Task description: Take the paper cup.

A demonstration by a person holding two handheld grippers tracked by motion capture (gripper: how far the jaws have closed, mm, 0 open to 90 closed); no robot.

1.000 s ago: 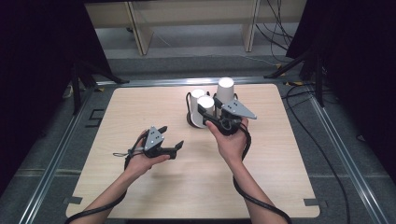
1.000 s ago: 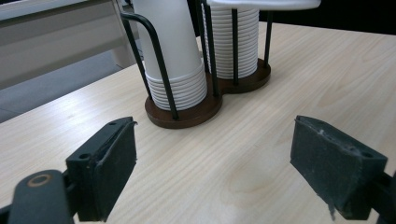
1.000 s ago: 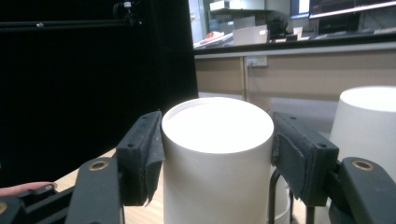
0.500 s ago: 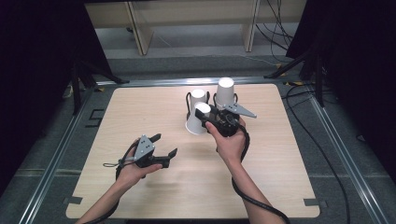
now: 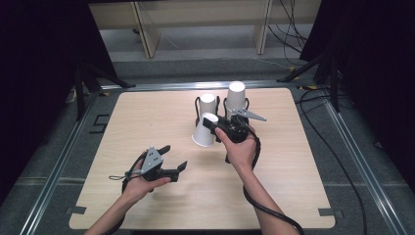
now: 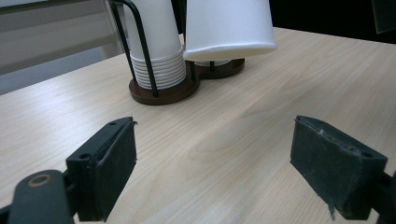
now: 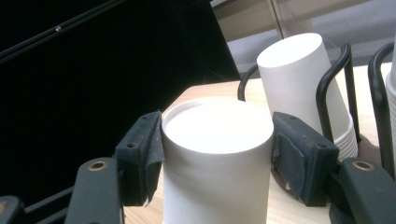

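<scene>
Right gripper (image 5: 219,128): jaws clamped on an inverted paper cup (image 5: 204,130), centre of frame, now drawn clear of the cup stacks (image 5: 207,104).
Left gripper (image 5: 172,159): jaws spread wide and empty; it has dropped toward the lower left.
Tabletop (image 5: 147,112): bare in front.
Meaning: cup pulled free, likely ready for placing.

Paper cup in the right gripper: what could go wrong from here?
1. The fingers clamp the thin paper cup near its closed end, so squeezing harder may dent it, or it may slip out.
2. The cup hangs close to the left stack and its wire holder; a swing could knock them.
</scene>
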